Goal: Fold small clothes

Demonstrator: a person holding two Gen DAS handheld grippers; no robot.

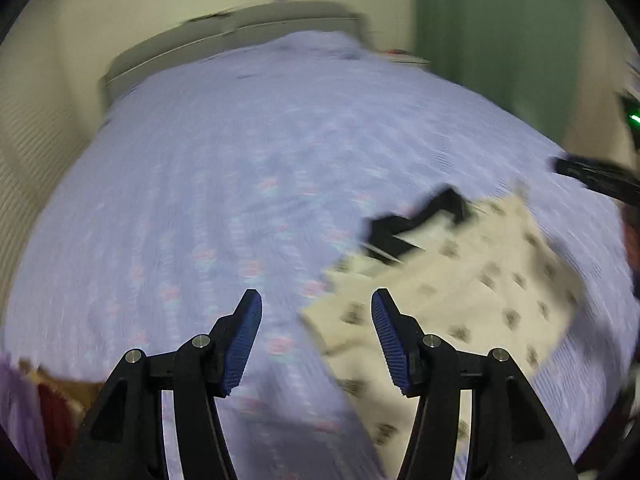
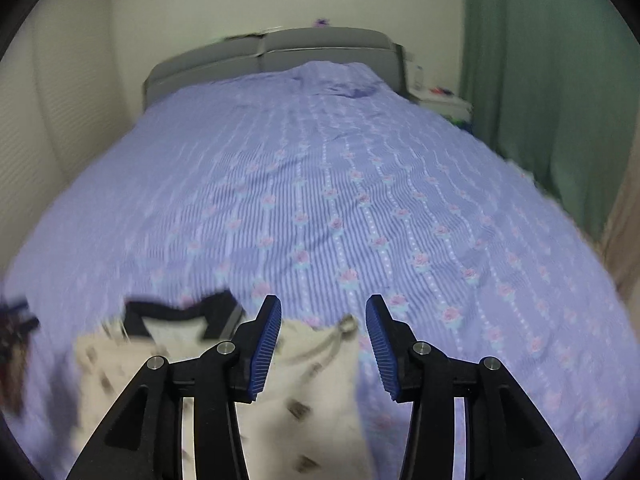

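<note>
Your left gripper point(image 1: 316, 312) hangs over the bed point(image 1: 224, 168) with its jaws spread, nothing between them — the cream garment point(image 1: 460, 292) with dark motifs and a black collar lies on the lilac bedspread just to its right. Your right gripper point(image 2: 322, 316) also has its jaws spread and empty; the garment point(image 2: 312, 392) lies below and to its left, its right edge reaching under the gap between the fingers — both views are blurred

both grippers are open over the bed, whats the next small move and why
Probably lower both grippers to the shirt's edges. The shirt lies flat on the bed, ungrasped; the left gripper and right gripper are open and empty.
</note>
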